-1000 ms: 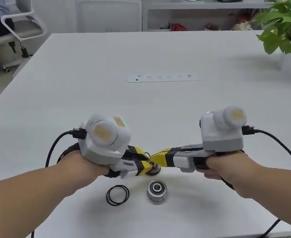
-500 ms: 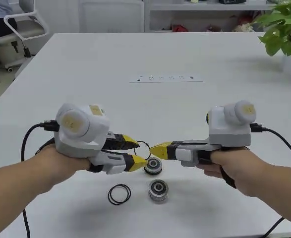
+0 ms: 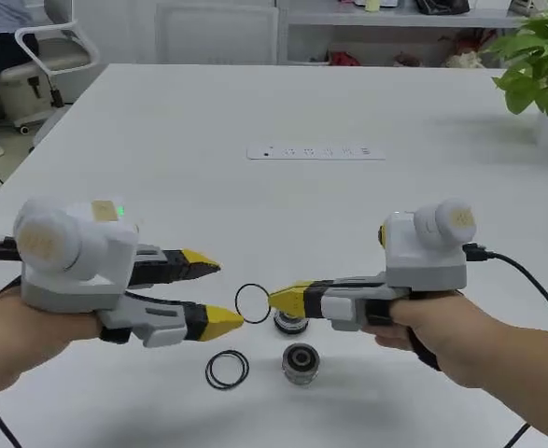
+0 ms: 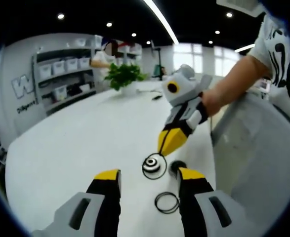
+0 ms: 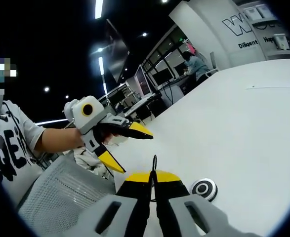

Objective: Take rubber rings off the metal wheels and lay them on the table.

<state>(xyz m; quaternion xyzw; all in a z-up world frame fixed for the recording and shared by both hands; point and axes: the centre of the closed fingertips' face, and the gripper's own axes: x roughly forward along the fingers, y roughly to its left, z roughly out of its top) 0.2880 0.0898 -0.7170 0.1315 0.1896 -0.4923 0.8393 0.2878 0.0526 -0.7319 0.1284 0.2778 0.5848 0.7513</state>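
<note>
Just below the head view's centre, the right tool [image 3: 281, 299] pinches a rubber ring [image 3: 252, 303] clear of the metal wheels [image 3: 290, 323], ready to lay on the table [image 3: 348, 103] by two rings [image 3: 227, 369] lower down; the left tool [image 3: 222, 294] gapes wide, giving room.

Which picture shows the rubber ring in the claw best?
The head view: the rubber ring hangs from the right claw as a full circle against the table. The left gripper view shows it overlapping a wheel; the right gripper view, edge-on.
</note>
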